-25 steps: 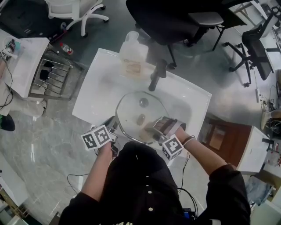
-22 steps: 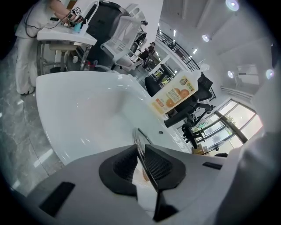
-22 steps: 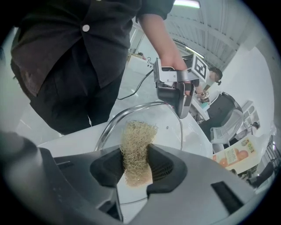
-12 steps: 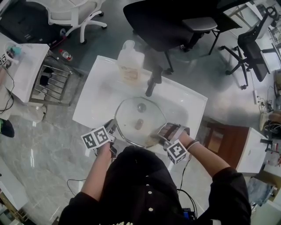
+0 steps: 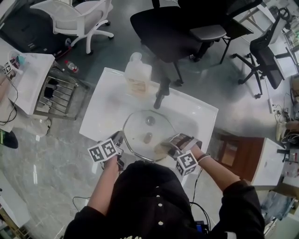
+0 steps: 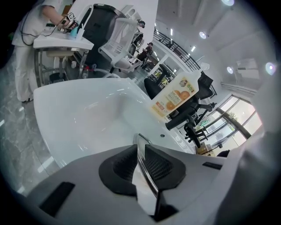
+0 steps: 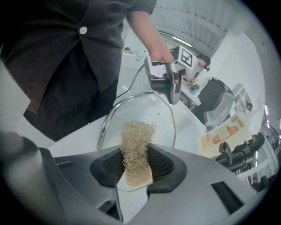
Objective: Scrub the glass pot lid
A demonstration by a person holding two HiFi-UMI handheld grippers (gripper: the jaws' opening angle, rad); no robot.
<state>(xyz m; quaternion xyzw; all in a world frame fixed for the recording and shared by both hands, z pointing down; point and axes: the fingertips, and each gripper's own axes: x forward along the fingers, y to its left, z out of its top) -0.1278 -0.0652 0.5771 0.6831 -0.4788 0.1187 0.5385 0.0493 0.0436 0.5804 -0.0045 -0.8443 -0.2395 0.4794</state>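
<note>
1. Left tool (image 6: 140,154): the jaws are closed on the metal rim of the glass pot lid (image 6: 138,138). The rim runs edge-on between the two pads, which press it from both sides. In the head view this tool (image 5: 117,139) sits at the lid's near-left edge.
2. Right tool (image 7: 136,154): the jaws are clamped on a tan fibrous scrub pad (image 7: 137,138), which stands up from between the pads. In the head view the tool (image 5: 170,149) is at the lid's near-right edge, with the scrub pad (image 5: 161,148) against the glass.
3. Glass pot lid (image 5: 138,130): it lies over the bowl of a white washbasin (image 5: 106,99) with its knob (image 5: 150,120) facing up. It appears slightly tilted, though the head view is too soft to confirm this.
4. Right gripper view: the lid (image 7: 142,107) arches ahead of the pad, with the left tool (image 7: 170,90) gripping its far rim.
5. Basin surroundings: a black faucet (image 5: 161,92) stands at the far rim. A pale bottle with an orange label (image 5: 138,74) stands just beside it.
6. Beyond: a wire rack (image 5: 58,85) and a white desk (image 5: 29,79) stand to the left. A black office chair (image 5: 180,22) and a white one (image 5: 79,14) stand behind.
</note>
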